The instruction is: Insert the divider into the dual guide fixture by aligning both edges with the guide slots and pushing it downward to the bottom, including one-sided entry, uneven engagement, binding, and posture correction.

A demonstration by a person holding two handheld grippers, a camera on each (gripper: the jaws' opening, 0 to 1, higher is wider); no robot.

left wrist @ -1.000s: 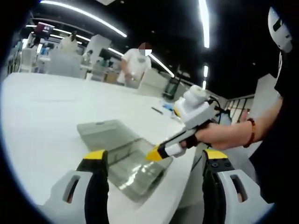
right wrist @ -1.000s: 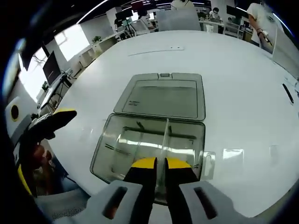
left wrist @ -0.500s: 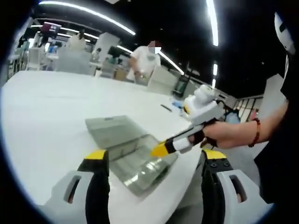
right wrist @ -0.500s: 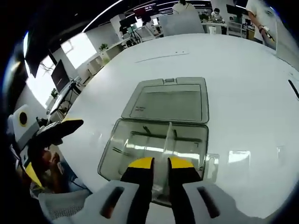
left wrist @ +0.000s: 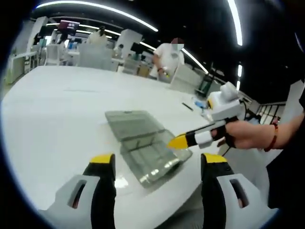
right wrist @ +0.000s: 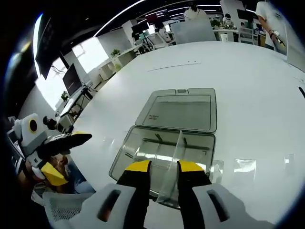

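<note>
Releasing now: right gripper at lower centre of right gripper view, yellow tips parted either side of clear divider, gap visible on both sides, versus pinched tight on it a second ago. Divider standing upright in clear open case, centre frame, running from near wall toward hinge side, lid folded flat behind. Looks seated in both guide slots, though depth hard to tell through clear plastic. Case on white table. In left gripper view, case centre frame, right gripper over its right edge. Left gripper at bottom of left gripper view, jaws spread wide, empty, off the case, pulled a bit farther back than before. Reading: insertion likely done or close; letting go suggests divider holds by itself. Remaining check: both edges equally bottomed, no tilt.
</note>
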